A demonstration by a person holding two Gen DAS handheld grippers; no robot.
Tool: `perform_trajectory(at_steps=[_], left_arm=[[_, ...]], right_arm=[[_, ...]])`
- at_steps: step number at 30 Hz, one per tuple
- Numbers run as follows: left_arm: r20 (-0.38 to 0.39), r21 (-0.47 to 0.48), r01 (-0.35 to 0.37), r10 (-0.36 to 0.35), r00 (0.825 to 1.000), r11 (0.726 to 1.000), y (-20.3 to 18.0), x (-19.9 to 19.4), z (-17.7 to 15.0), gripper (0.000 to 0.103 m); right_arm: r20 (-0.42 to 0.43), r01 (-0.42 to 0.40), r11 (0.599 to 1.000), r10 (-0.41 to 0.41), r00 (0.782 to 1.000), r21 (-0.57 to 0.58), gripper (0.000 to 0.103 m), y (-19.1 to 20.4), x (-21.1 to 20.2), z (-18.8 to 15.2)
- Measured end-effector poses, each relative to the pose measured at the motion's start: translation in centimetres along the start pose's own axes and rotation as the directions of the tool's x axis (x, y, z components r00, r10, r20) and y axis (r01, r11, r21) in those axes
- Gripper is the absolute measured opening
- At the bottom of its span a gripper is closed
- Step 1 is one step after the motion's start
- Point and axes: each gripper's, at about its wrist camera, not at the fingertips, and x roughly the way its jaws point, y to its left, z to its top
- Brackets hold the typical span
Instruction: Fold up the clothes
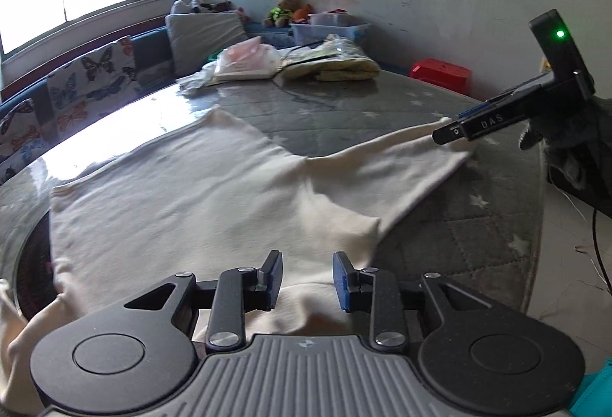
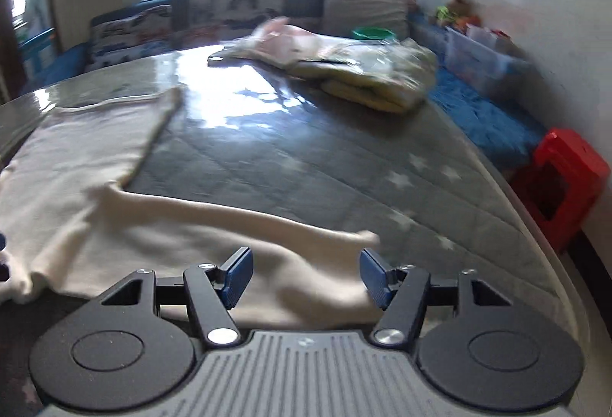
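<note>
A cream garment (image 1: 199,195) lies spread on the grey star-patterned table cover (image 1: 344,111). My left gripper (image 1: 308,277) is open, just above the garment's near edge, holding nothing. My right gripper (image 2: 306,275) is open over a cream sleeve or leg (image 2: 248,226) that stretches to the right. In the left wrist view the right gripper (image 1: 451,132) shows at the far right, at the tip of that sleeve (image 1: 420,153). The garment's body (image 2: 88,134) lies to the left in the right wrist view.
Bagged and folded clothes (image 1: 290,63) lie at the table's far side. A red stool (image 2: 562,180) stands right of the table. Cushions (image 1: 91,73) line a bench under the window. Plastic bins and toys (image 1: 329,23) sit by the wall.
</note>
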Motion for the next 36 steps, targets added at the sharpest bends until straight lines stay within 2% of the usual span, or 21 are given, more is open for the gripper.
perform_trajectory(at_steps=[5, 7, 10, 13, 15, 17, 18, 19, 21, 27, 30, 31, 36], left_arm=[[-0.013, 0.03, 0.036, -0.036, 0.999, 0.999, -1.0, 1.1, 0.4, 0.032], [-0.02, 0.041, 0.049, -0.048, 0.999, 0.998, -1.3, 1.5, 0.4, 0.032], [-0.034, 0.05, 0.061, -0.06, 0.998, 0.997, -1.7, 1.8, 0.2, 0.032], [-0.045, 0.047, 0.071, -0.069, 0.997, 0.996, -1.7, 2.1, 0.1, 0.032], [-0.047, 0.048, 0.075, -0.073, 0.996, 0.996, -1.8, 2.2, 0.2, 0.032], [-0.047, 0.05, 0.077, -0.075, 0.996, 0.996, -1.8, 2.3, 0.3, 0.032], [-0.047, 0.05, 0.082, -0.079, 0.996, 0.995, -1.8, 2.3, 0.4, 0.032], [-0.047, 0.049, 0.087, -0.085, 0.995, 0.995, -1.8, 2.4, 0.4, 0.032], [-0.048, 0.048, 0.098, -0.095, 0.994, 0.994, -1.8, 2.5, 0.4, 0.032], [-0.05, 0.044, 0.13, -0.128, 0.991, 0.991, -1.9, 2.9, 0.4, 0.034], [-0.046, 0.032, 0.143, -0.142, 0.989, 0.989, -1.8, 3.0, 0.4, 0.037], [-0.044, 0.026, 0.145, -0.144, 0.989, 0.989, -1.8, 2.9, 0.4, 0.037], [0.028, -0.032, 0.108, -0.108, 0.994, 0.994, 0.4, 0.0, 0.4, 0.037]], right_arm=[[-0.009, -0.024, 0.996, 0.025, 1.0, 0.08, 0.057, -2.1, 1.0, -0.7], [-0.002, -0.039, 0.995, 0.039, 0.999, 0.09, 0.044, -2.3, 1.0, -0.6], [-0.009, -0.083, 0.989, 0.085, 0.996, 0.123, 0.044, -2.7, 1.1, -0.2], [0.027, -0.126, 0.973, 0.123, 0.992, 0.192, 0.045, -3.9, 0.9, 0.6], [0.023, -0.116, 0.978, 0.113, 0.993, 0.174, 0.043, -4.0, 1.3, 1.1], [-0.001, -0.094, 0.989, 0.094, 0.996, 0.116, 0.033, -3.3, 1.9, 1.2], [-0.003, -0.079, 0.993, 0.08, 0.997, 0.087, 0.023, -2.9, 2.1, 1.3], [0.013, -0.058, 0.996, 0.057, 0.998, 0.063, 0.015, -2.6, 1.9, 1.5], [0.046, -0.013, 1.0, 0.012, 0.999, 0.015, 0.006, -2.2, 1.6, 1.9], [0.149, 0.123, 0.986, -0.106, 0.983, -0.113, 0.005, -0.9, 0.8, 3.2], [0.091, 0.133, 0.981, -0.121, 0.988, -0.138, 0.015, -0.6, 3.1, 2.9], [0.073, 0.136, 0.981, -0.126, 0.989, -0.141, 0.016, -0.6, 3.9, 2.7], [0.094, 0.114, 0.992, -0.108, 0.99, -0.061, 0.03, -1.3, 3.6, 2.7]])
